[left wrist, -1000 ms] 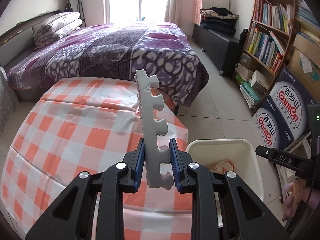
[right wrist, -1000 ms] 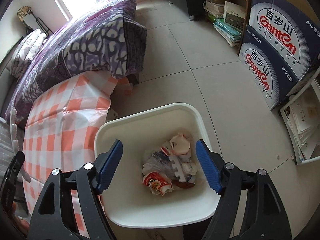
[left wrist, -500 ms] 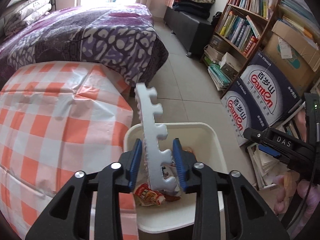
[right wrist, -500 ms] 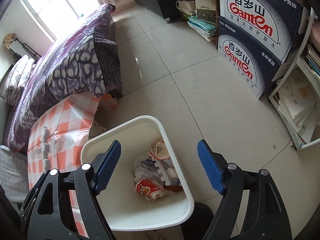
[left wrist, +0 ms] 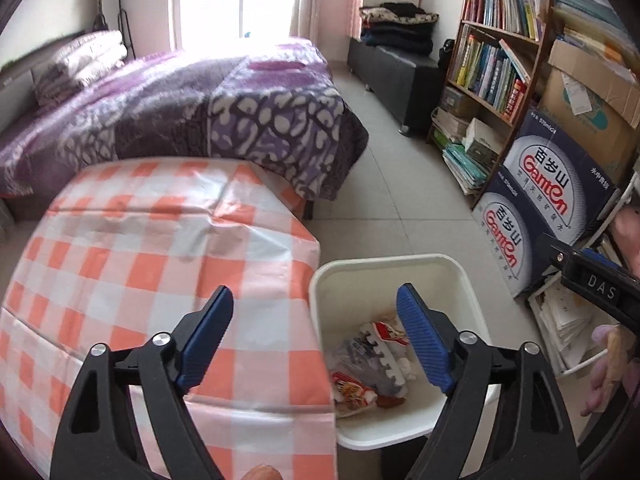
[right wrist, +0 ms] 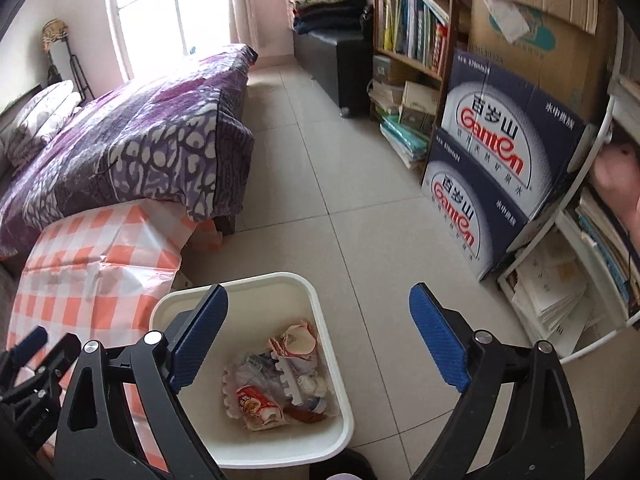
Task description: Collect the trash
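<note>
The left claw (left wrist: 314, 334) stands spread wide with nothing between its blue pads; its jaws have just been opening, and the white toothed foam strip (left wrist: 378, 364) now lies inside the white bin (left wrist: 452, 268), slanting across the other rubbish there, so this piece looks delivered. The bin sits on the floor tiles hard against the corner of the tabletop (left wrist: 160, 248), at about 4 o'clock from the checked cloth's middle in the left view, a sensible spot since trash can be carried off the edge and dropped without a long reach. The right claw (right wrist: 318, 334) is likewise spread and empty, its jaws having just widened too, hanging above the bin's rim, likely standing by rather than working. In the bin, a red-printed snack wrapper (right wrist: 256, 402) lies at 7 o'clock from the foam strip and a crumpled wrapper (right wrist: 298, 338) at 12 o'clock; their print is too small to read. Stacked cartons (right wrist: 492, 168) at 2 o'clock from the bin read "Ganten" in red with Chinese characters above. The black bar of the right tool (left wrist: 600, 292), at the left view's right edge, bears "DAS". No trash shows on the orange-and-white cloth.
</note>
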`<state>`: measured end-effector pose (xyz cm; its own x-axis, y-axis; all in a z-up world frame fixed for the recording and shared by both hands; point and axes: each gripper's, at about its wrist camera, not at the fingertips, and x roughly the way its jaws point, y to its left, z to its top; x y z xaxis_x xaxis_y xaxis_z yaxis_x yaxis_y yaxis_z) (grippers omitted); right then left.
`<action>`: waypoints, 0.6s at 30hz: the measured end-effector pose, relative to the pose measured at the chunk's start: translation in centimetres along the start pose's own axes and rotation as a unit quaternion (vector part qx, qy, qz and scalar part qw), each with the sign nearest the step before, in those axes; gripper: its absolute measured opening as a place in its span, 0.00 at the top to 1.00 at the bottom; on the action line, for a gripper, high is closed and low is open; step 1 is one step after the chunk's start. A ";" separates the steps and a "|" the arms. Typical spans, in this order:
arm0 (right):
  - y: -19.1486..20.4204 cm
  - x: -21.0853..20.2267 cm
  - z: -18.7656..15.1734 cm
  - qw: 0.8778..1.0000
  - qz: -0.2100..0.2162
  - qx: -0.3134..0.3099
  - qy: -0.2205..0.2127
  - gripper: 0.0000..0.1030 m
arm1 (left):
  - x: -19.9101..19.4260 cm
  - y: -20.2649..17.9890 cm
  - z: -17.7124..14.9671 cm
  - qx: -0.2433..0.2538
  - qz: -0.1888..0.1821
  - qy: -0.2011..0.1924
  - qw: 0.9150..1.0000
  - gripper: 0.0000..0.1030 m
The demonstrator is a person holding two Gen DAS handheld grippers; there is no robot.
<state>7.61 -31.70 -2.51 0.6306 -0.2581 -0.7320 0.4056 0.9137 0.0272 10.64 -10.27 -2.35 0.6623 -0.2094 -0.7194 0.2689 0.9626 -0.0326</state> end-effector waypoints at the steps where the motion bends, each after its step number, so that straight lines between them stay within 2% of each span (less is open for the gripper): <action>1: 0.4 -0.7 -0.4 1.000 0.000 -0.007 -0.010 0.10 | -0.9 0.0 -0.2 0.006 0.022 -0.019 1.000 0.15; 2: 0.8 -1.5 -0.9 1.000 0.001 -0.013 -0.020 0.09 | -2.0 0.1 -0.4 0.013 0.052 -0.045 0.998 0.08; 3: 1.1 -2.1 -1.6 0.999 0.003 -0.015 -0.028 0.07 | -3.0 0.2 -0.8 0.016 0.075 -0.070 0.995 0.07; 6: 2.1 -3.8 -3.2 0.998 0.012 -0.027 -0.049 0.07 | -4.8 0.7 -1.9 0.008 0.116 -0.110 0.987 0.07; 10: 3.9 -5.1 -4.6 0.996 -0.010 -0.053 -0.073 0.07 | -5.1 2.4 -3.4 -0.034 0.114 -0.085 0.989 0.07; 12: 4.4 -5.5 -5.1 0.995 -0.008 -0.053 -0.082 0.07 | -5.2 3.0 -4.0 -0.048 0.119 -0.075 0.989 0.07; 18: 4.9 -5.7 -6.3 0.995 0.000 -0.048 -0.090 0.07 | -6.0 3.9 -5.5 -0.036 0.151 -0.081 0.984 0.07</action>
<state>1.85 -23.73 -2.52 0.7425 -0.3019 -0.5979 0.3452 0.9375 -0.0447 3.89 -4.28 -1.97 0.8093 0.0697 -0.5832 -0.0042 0.9936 0.1129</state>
